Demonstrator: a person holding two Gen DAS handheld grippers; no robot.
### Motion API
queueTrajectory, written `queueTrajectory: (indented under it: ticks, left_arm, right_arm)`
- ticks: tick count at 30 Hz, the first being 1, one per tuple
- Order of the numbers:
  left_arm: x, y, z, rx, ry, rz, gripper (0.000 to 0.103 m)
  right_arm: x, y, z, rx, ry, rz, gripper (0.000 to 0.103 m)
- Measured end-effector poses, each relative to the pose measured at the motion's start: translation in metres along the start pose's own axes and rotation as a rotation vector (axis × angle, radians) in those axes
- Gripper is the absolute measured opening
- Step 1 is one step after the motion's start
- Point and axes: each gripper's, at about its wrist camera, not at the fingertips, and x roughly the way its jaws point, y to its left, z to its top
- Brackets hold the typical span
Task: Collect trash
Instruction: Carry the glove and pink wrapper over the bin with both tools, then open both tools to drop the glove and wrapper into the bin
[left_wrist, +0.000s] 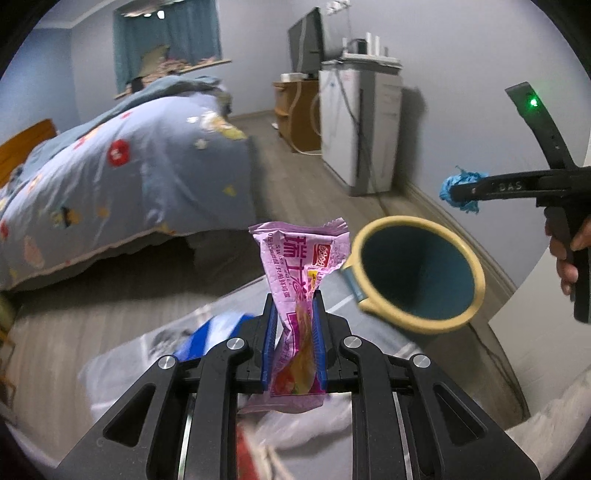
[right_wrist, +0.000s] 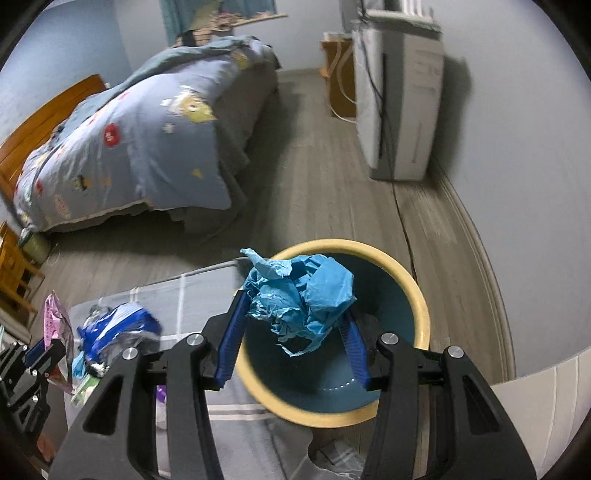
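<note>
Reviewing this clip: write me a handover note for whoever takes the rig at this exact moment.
Left gripper: shut on the pink snack wrapper, held up left of the bin.
Right gripper: the crumpled blue paper sits between its fingers above the bin's mouth; whether it is being squeezed or let go is unclear.
Done: both pieces picked up; the bin looks empty inside.
Left: drop the blue paper, then bring the wrapper over. More litter, including a blue-and-white package, lies on the grey cloth.
</note>
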Motion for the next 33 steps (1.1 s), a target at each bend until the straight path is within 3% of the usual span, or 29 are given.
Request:
queueTrajectory:
  ticks: [9, 18, 24, 26, 30, 33]
  left_arm:
    - [0.077, -0.057, 0.027, 0.048, 0.057, -0.143, 0.019]
    - [0.145, -0.103, 0.028, 0.076, 0.122, -0.219, 0.02]
    - [0.165, -0.117, 0.024, 0.093, 0.13, -0.226, 0.032]
    - [0.166, -0.117, 0.024, 0.095, 0.124, -0.23, 0.044]
    - [0.166, -0.113, 0.022, 0.089, 0.11, -0.215, 0.054]
    - [0.159, -0.109, 0.022, 0.082, 0.09, -0.212, 0.068]
  right_arm:
    - [0.037, -0.041, 0.002, 0.067, 0.062, -0.029, 0.048]
    - [0.073, -0.076, -0.008, 0.159, 0.154, -0.072, 0.049]
    - [0.083, -0.082, -0.011, 0.185, 0.172, -0.07, 0.055]
    - [0.086, -0.084, -0.011, 0.188, 0.175, -0.078, 0.057]
    - [0.086, -0.083, -0.01, 0.206, 0.17, -0.071, 0.064]
    - [0.084, -0.082, -0.009, 0.202, 0.162, -0.072, 0.071]
